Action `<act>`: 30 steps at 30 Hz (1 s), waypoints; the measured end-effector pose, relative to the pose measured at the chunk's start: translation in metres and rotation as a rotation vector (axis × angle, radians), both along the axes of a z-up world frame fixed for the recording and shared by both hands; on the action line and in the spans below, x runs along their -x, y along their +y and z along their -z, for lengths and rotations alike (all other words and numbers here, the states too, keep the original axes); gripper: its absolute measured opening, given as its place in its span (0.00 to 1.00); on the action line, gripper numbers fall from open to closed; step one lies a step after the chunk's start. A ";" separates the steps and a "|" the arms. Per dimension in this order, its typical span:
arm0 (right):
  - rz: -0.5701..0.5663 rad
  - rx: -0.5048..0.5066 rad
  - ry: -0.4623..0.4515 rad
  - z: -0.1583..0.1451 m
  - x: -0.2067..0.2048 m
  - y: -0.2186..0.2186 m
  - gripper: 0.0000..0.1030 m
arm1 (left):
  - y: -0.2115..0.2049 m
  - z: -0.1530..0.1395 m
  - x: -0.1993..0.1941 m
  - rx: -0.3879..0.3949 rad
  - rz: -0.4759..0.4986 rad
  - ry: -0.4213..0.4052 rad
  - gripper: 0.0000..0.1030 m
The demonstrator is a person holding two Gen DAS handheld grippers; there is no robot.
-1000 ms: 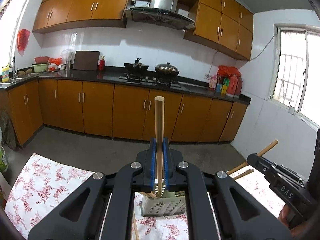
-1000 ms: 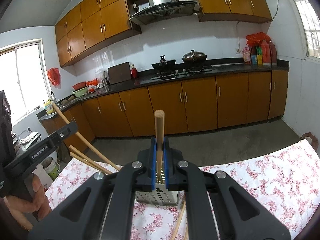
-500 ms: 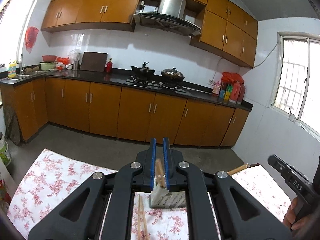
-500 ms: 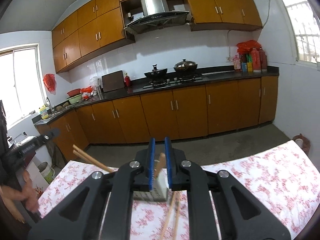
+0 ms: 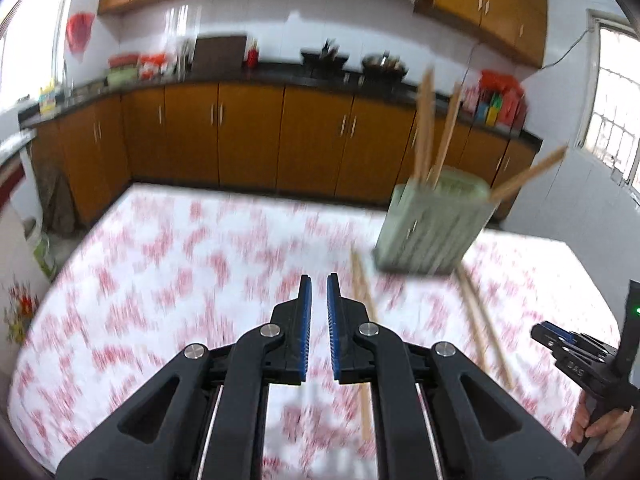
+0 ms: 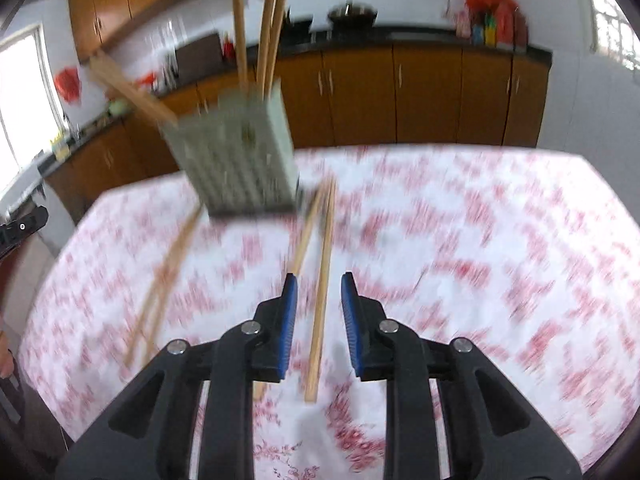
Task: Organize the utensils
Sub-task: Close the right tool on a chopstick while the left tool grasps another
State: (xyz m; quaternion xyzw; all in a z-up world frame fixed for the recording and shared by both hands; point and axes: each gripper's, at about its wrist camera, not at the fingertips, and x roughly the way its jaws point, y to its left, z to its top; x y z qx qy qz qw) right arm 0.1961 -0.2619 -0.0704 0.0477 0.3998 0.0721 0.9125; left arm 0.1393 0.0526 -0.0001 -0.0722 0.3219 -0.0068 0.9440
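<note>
Chopsticks partly sorted into the holder

Several chopsticks stand in the pale slotted holder [image 5: 434, 222]; four loose chopsticks [image 6: 320, 312] lie on the floral tablecloth [image 6: 460, 240]. The left gripper [image 5: 316, 292] and right gripper [image 6: 317, 288] are both empty, fingers apart.

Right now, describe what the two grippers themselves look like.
Both the left gripper and the right gripper have matte black angular bodies with cut-out openings, round silver bolts, and two slim fingers lined with ridged blue pads. The right one also shows white lettering, too blurred to read.
</note>
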 end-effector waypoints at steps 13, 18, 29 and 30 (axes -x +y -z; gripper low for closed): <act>0.012 0.088 0.071 0.038 -0.020 0.010 0.14 | -0.007 0.064 -0.005 0.047 0.051 0.152 0.09; 0.099 0.064 0.079 0.038 -0.025 -0.015 0.08 | -0.020 0.076 -0.011 0.062 0.098 0.185 0.09; 0.157 0.059 0.080 0.039 -0.022 -0.038 0.08 | -0.048 0.092 -0.027 0.029 0.157 0.224 0.29; 0.155 0.058 0.079 0.039 -0.021 -0.038 0.08 | -0.049 0.093 -0.028 0.023 0.158 0.230 0.29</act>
